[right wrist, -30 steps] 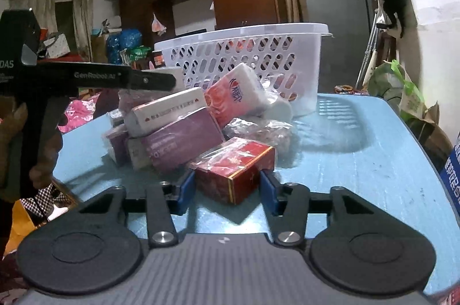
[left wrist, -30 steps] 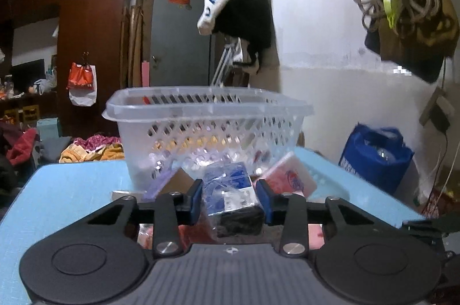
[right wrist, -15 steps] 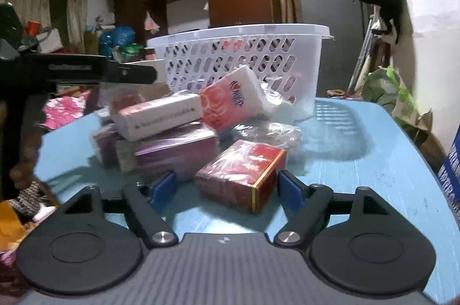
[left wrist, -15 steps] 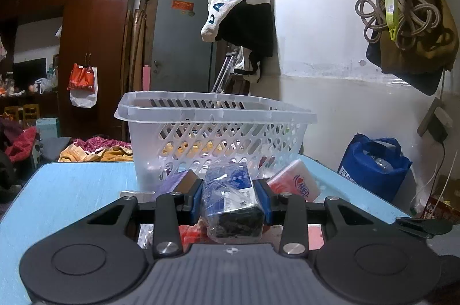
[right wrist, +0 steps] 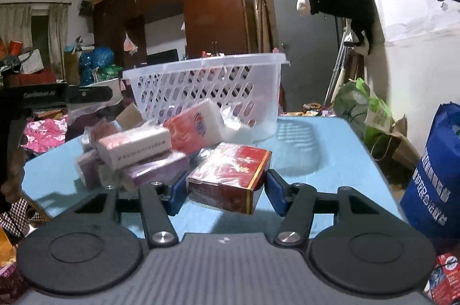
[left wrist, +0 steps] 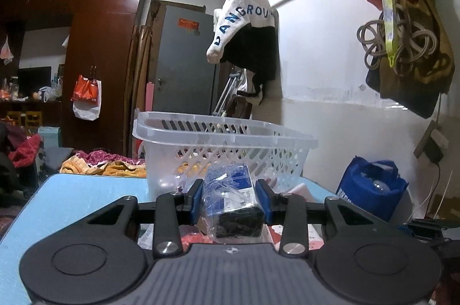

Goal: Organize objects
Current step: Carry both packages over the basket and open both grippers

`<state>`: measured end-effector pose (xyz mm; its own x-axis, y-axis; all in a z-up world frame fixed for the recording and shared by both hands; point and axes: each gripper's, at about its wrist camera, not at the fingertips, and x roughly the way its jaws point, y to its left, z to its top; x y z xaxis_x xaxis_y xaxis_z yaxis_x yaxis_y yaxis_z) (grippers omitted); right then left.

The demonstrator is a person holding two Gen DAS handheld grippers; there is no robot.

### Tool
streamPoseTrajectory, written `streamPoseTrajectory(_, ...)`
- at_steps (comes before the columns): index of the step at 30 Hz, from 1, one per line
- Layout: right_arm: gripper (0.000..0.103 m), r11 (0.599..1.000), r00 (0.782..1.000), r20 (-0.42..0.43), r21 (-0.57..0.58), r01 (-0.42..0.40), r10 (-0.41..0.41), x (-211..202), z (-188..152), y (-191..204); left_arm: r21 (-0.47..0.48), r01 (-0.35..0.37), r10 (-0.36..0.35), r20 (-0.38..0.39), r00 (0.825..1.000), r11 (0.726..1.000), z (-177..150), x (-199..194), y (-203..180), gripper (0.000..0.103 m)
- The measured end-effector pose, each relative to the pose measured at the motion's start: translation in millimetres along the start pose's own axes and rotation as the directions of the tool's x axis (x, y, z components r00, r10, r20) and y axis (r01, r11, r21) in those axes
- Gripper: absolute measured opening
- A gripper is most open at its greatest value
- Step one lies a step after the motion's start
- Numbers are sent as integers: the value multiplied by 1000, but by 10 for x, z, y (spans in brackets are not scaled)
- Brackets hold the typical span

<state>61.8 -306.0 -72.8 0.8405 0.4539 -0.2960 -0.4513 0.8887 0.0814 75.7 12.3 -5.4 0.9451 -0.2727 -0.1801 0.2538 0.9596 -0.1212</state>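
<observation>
The left gripper (left wrist: pixel 230 197) squeezes a blue plastic-wrapped pack (left wrist: pixel 231 203) before the white holey plastic basket (left wrist: pixel 227 152), while the right gripper (right wrist: pixel 225 191), closing around the shiny red box (right wrist: pixel 230 175) on the blue table (right wrist: pixel 325 155), might push it away.

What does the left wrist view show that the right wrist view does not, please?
Only the left wrist view shows the left claw shut on a blue wrapped box, and the coiled rope hanging on the wall.

Only the right wrist view shows the right claw closing around the red box, which lies between its pads, plus the pile of packets on the table.

Both show the white basket, the blue table and the hanging "LANGROU" garment.
</observation>
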Motion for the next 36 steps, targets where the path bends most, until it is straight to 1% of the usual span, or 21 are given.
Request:
streamPoseTrajectory(4,60,1000,1000,27,-22,-12,13,13,170,23,-12,26,-26,15,1000,1000,97,-25,75,42)
streamPoseTrajectory(7,60,998,997,55,-44,-49,51,60,424,13,13,13,-13,33,999,1000,275,13,78,42)
streamPoseTrajectory(9,60,996,994,85,-64,-67,72,124,695,7,64,-16,12,55,998,998,524,113,28,42)
streamPoseTrajectory(11,60,992,988,121,-95,-80,92,231,1028,21,77,-7,2,62,998,997,756,222,9,42)
streamPoseTrajectory(13,60,987,986,149,-148,-58,80,416,1350,76,79,-5,1,49,999,997,1025,414,-6,42)
streamPoseTrajectory(14,60,986,986,152,-162,-45,70,554,1508,97,78,-12,9,40,999,997,1145,538,-8,42)
streamPoseTrajectory(16,60,982,990,110,-180,-64,85,855,1708,105,60,-37,37,-9,999,998,1320,835,29,42)
streamPoseTrajectory(18,60,978,995,49,-194,-74,85,1181,1802,101,22,-47,48,-72,996,999,1393,1136,104,42)
streamPoseTrajectory(20,60,975,998,5,-214,-58,61,1392,1794,121,1,-66,66,-108,992,998,1366,1320,154,42)
streamPoseTrajectory(22,60,973,998,-17,-219,-65,63,1494,1750,139,-5,-64,63,-127,990,998,1307,1403,168,42)
streamPoseTrajectory(26,60,976,996,-17,-200,-85,83,1495,1662,99,6,-71,72,-145,987,997,1210,1474,168,44)
streamPoseTrajectory(27,61,977,997,-17,-199,-83,81,1500,1654,92,3,-74,73,-148,986,997,1203,1497,172,48)
streamPoseTrajectory(28,62,977,997,-15,-198,-73,71,1503,1652,91,12,-78,79,-150,986,997,1198,1509,173,70)
streamPoseTrajectory(29,76,978,998,-14,-199,-57,56,1506,1662,99,31,-92,96,-158,983,995,1176,1520,175,85)
streamPoseTrajectory(30,92,979,999,-15,-201,-39,37,1492,1674,100,46,-107,113,-153,982,993,1153,1493,170,85)
streamPoseTrajectory(32,102,982,999,31,-187,-8,14,1336,1648,105,51,-102,108,-125,986,993,1120,1314,173,85)
streamPoseTrajectory(33,103,985,999,49,-175,-7,16,1225,1622,102,46,-83,88,-108,990,995,1068,1145,170,85)
streamPoseTrajectory(34,103,986,998,54,-164,-24,33,1106,1563,97,45,-69,73,-95,993,997,1014,995,154,87)
streamPoseTrajectory(35,103,987,997,53,-154,-47,56,977,1464,101,45,-55,59,-90,994,997,936,842,139,93)
streamPoseTrajectory(36,103,988,996,56,-140,-62,70,879,1353,98,52,-37,41,-90,995,998,811,688,121,96)
